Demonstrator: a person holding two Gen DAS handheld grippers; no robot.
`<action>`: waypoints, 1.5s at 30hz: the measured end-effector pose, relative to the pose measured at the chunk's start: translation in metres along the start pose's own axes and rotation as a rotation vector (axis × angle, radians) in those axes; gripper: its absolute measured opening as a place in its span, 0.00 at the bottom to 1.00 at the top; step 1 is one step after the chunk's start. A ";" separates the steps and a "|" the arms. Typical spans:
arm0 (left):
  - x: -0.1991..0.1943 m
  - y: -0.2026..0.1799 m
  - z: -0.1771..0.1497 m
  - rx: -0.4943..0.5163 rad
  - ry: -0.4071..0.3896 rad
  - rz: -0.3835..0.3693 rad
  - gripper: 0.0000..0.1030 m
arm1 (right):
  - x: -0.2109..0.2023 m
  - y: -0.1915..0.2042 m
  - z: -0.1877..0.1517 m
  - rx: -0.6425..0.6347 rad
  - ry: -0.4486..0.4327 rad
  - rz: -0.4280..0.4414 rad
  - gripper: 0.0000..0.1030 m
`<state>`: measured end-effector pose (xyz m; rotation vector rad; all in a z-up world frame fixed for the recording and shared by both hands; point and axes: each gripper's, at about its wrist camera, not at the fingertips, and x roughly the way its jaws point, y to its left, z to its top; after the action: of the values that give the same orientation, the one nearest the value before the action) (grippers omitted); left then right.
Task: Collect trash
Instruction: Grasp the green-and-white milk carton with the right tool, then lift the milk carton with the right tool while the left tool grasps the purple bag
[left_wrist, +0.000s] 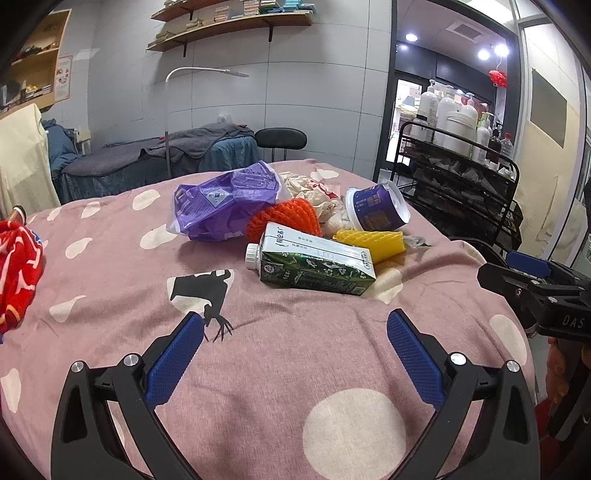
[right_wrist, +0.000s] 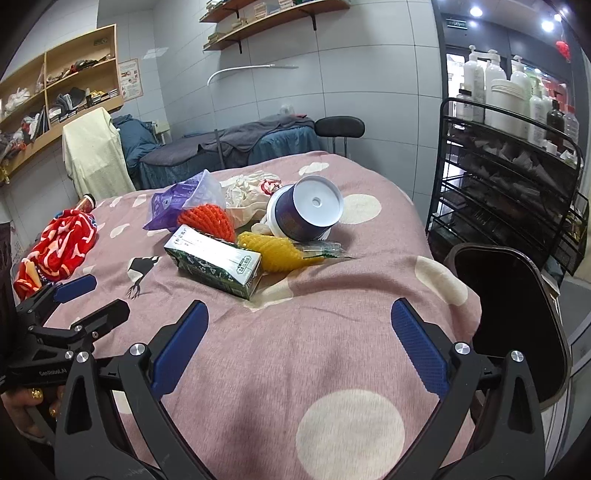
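On a bed draped in a pink spotted cover, a person is holding two grippers above a pile of rubbish with nothing yet collected. From the left: a red patterned cloth is lying near the bed's edge, apart from the pile; a crumpled purple plastic bag is sitting beside an orange foam fruit net; a green-and-white milk carton is lying on its side at the front of the heap, nearest the grippers; a yellow foam net is resting against it, with a purple paper tub tipped over behind and crumpled white wrapping at the back. A dark bin is standing just beside the bed's right edge. The left gripper and right gripper are both hovering short of the carton, fingers spread wide and empty. By the look of things, the whole pile is still waiting to be moved, presumably into the bin.
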<state>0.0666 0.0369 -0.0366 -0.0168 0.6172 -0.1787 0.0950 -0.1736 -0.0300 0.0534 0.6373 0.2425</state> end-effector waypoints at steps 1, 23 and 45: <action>0.003 0.003 0.001 -0.006 0.008 -0.006 0.95 | 0.003 0.000 0.003 -0.001 0.005 0.006 0.95; 0.025 0.080 0.011 -0.108 0.117 0.003 0.95 | 0.138 0.100 0.062 -0.570 0.365 0.463 0.68; 0.091 0.107 0.058 0.081 0.160 0.039 0.90 | 0.155 0.113 0.069 -0.683 0.314 0.385 0.49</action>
<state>0.1909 0.1248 -0.0488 0.0888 0.7692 -0.1688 0.2331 -0.0248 -0.0510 -0.5325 0.8244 0.8415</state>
